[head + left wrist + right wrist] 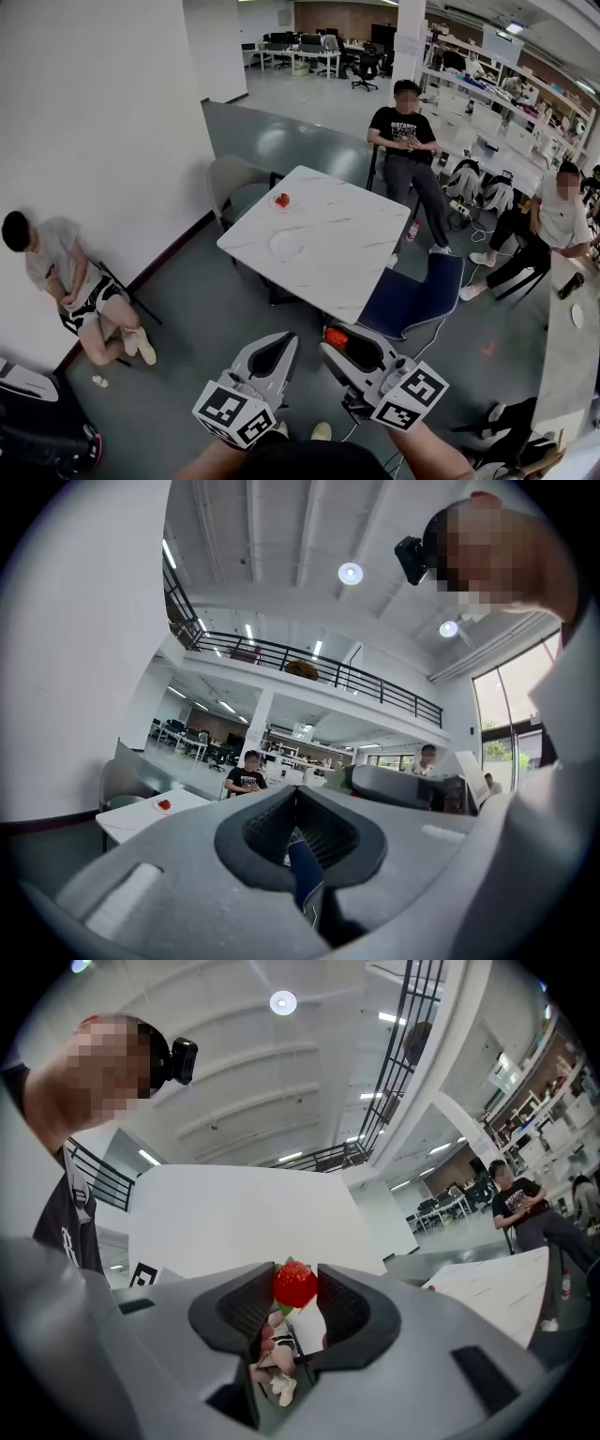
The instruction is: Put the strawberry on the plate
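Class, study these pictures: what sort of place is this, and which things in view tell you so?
Most likely a large open-plan office or lab. Rows of desks with office chairs fill the far end, a railed mezzanine runs overhead, and a white table stands on the open floor.

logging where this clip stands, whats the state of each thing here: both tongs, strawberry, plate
right tongs: shut on the strawberry
left tongs: shut, nothing between them
strawberry: pinched between the right pads, held short of the table, not yet on the plate
plate: on the table, looks bare
small red thing: lying near the table's far corner, untouched
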`<state>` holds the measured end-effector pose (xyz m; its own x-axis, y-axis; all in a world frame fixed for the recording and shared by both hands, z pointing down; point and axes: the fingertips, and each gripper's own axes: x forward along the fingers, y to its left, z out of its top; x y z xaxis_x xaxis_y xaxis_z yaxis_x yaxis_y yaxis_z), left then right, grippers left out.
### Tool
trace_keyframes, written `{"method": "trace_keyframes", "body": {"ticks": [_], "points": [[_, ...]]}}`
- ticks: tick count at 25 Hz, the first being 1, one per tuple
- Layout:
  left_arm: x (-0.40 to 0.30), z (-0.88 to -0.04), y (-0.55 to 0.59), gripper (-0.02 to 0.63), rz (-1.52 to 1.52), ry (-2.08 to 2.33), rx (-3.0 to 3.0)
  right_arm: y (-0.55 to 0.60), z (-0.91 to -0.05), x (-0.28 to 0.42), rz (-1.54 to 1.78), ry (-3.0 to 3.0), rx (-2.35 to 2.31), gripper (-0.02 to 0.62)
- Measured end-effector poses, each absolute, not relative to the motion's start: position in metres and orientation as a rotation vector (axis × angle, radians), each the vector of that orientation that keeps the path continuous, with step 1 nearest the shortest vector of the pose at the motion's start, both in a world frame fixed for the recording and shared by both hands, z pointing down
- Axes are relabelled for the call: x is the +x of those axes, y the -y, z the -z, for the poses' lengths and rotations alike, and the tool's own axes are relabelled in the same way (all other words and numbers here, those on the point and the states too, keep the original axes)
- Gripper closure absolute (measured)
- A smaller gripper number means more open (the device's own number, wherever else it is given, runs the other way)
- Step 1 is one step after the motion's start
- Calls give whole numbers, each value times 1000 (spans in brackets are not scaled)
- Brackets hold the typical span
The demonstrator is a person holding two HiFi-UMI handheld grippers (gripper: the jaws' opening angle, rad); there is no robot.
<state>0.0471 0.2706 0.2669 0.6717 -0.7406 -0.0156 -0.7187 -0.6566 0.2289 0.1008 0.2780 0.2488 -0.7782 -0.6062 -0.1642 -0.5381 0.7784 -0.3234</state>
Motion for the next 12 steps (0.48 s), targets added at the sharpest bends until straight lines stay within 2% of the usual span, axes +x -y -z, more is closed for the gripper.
{"method": "trace_keyframes", "body": {"ticks": [12], "points": [[39,-274,-241,597,161,1262,2665,-249,-261,102,420,-2715,-874,449]]}}
